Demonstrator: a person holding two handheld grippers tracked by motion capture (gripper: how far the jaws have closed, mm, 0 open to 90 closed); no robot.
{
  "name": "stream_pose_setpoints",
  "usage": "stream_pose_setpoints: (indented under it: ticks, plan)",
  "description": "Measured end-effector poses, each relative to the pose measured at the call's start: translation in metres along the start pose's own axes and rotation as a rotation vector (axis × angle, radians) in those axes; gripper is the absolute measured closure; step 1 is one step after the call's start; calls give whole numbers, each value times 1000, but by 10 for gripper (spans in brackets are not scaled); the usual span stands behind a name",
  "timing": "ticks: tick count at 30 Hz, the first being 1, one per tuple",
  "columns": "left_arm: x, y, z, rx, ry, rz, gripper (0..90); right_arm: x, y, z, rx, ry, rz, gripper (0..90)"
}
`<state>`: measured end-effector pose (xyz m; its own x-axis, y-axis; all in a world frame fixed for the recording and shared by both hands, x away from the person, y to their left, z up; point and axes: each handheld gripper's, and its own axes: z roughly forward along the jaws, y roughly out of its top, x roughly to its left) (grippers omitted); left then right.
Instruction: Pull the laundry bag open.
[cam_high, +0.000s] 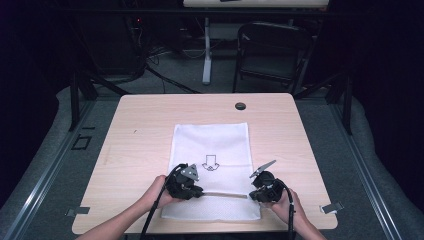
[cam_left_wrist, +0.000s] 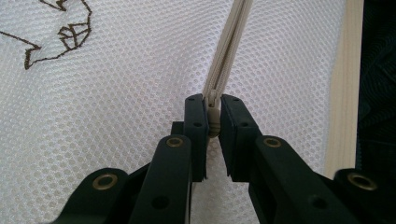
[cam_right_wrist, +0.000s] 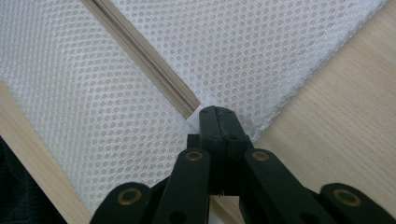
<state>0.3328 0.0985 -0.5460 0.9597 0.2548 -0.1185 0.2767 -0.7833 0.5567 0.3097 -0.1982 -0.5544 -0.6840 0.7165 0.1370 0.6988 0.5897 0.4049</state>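
On the pale wooden table (cam_high: 135, 125), a white mesh laundry bag (cam_high: 212, 142) lay flat near the person's edge, with a small brown arrow-like emblem (cam_high: 210, 162) stitched at its middle. A beige zipper (cam_high: 225, 195) ran across the bag close to its near end, and both grippers sat on that line.

The left gripper (cam_high: 199, 191), held in the person's left hand (cam_high: 157, 195), rested at the left part of the zipper. From the left gripper view, its two black jaws stood nearly together and were clamped on the small beige zipper pull (cam_left_wrist: 213, 122), with the zipper tape (cam_left_wrist: 229, 51) stretching straight away from them over the mesh; part of the brown emblem (cam_left_wrist: 65, 35) showed at the upper left, and a strip of table edge (cam_left_wrist: 345, 88) ran down the right side.

The right gripper (cam_high: 252, 194), in the person's right hand (cam_high: 285, 205), sat at the zipper's right end, near the bag's right edge. From the right gripper view, its jaws were pressed fully together, pinching the white fabric tab (cam_right_wrist: 196, 117) where the zipper (cam_right_wrist: 149, 60) ended, with bare wood (cam_right_wrist: 336, 112) just beside the bag's border.

A dark round grommet (cam_high: 240, 106) sat in the table's far side, and a black folding chair (cam_high: 272, 50) stood beyond it on the floor.
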Motion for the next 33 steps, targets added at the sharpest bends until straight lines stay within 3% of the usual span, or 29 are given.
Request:
stream_pose_setpoints:
  ticks: [9,11,12,17,23,33]
  plan:
    - [4,-11,-7,15,20,-30,820,-1,0,0,1,-5,-5,900]
    - [5,-13,-10,3,4,-34,820,0,0,0,0,-2,-5,900]
    - [3,-12,-10,5,22,-29,820,0,0,0,0,1,-1,900]
    - [4,-14,-11,18,29,-24,820,0,0,0,0,-6,-1,900]
    - [7,-25,-20,10,38,-55,821,-2,0,0,5,2,-7,900]
    - [6,-27,-21,13,34,-51,821,-1,0,0,9,2,-9,900]
